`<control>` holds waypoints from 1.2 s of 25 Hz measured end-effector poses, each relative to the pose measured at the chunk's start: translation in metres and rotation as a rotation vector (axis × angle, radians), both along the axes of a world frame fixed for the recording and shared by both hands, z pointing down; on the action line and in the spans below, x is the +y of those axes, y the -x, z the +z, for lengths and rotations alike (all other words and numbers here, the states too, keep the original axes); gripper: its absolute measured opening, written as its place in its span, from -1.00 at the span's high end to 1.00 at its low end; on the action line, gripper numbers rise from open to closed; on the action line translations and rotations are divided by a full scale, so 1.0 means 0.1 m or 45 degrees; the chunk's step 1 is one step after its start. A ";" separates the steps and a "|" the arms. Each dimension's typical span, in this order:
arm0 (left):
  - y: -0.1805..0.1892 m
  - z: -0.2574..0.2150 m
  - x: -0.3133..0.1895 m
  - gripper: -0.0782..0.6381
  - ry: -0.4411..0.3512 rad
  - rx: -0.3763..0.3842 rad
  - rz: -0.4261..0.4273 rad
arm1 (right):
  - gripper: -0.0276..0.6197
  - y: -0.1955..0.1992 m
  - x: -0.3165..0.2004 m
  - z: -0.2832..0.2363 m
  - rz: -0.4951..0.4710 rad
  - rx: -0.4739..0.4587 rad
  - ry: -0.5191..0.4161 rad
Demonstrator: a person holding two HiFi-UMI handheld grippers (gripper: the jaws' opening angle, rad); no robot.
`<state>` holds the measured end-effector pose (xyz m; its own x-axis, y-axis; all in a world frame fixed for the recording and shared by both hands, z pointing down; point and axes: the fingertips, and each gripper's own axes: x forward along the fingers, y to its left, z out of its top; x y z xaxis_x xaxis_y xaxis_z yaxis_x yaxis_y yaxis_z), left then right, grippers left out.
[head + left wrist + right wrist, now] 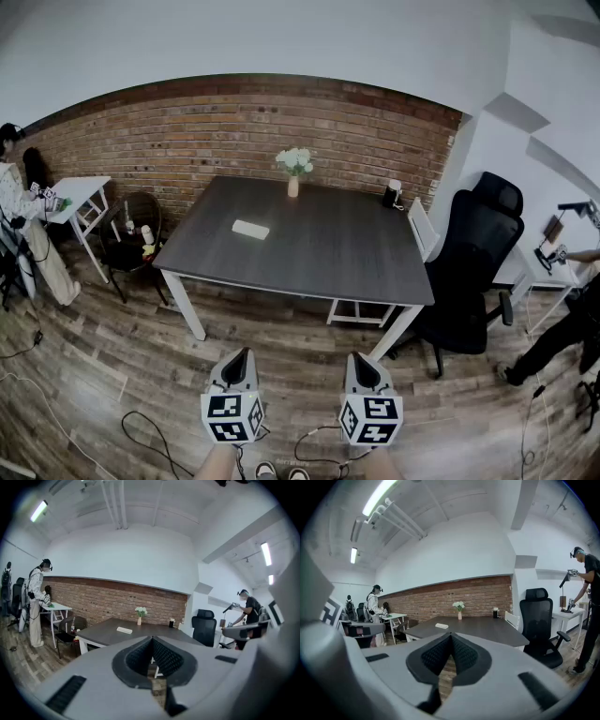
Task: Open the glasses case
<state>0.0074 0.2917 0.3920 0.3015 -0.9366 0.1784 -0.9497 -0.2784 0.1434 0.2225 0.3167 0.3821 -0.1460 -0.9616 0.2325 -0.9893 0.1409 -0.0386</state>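
Brick wall (234, 131) backs a dark worktop (328, 253) that stands across a stretch of wooden floor (112, 375) from the person. The case (250, 229), a pale flat bar, lies closed on the worktop's left half, clear of the near edge, with the vase (294, 183) further back toward the wall.

Both tools are held low over the floor, well apart from the worktop. The left hand-held gripper (240, 354) has its jaws pressed together on nothing, and the right hand-held gripper (361, 358) is likewise closed and empty.

The case sits almost straight ahead of the left one and ahead and to the left of the right one, so the left looks the nearer of the 2. Its long axis runs roughly across the line of approach, slightly skewed. The left gripper view shows it a little left of the jaw line (124, 630), and the right gripper view also places it just left (441, 626). Opening has not begun. The whole gap must be closed first.
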 end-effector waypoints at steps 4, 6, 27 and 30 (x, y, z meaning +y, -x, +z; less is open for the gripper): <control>-0.03 -0.03 0.06 0.79 -0.006 -0.006 0.002 | 0.91 -0.02 0.06 -0.02 -0.003 0.000 -0.007; -0.04 -0.04 0.10 0.79 -0.010 -0.013 0.008 | 0.91 -0.03 0.09 -0.04 -0.006 0.003 -0.013; 0.20 0.00 0.23 0.79 -0.004 -0.015 -0.042 | 0.57 0.13 0.16 -0.03 -0.056 -0.023 -0.037; 0.28 0.02 0.17 0.79 0.002 -0.009 -0.047 | 0.55 0.18 0.11 0.00 -0.052 -0.018 -0.030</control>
<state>-0.0207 0.3089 0.3940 0.2652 -0.9469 0.1819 -0.9604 -0.2428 0.1368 0.2043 0.3280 0.3819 -0.1882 -0.9599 0.2077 -0.9821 0.1821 -0.0487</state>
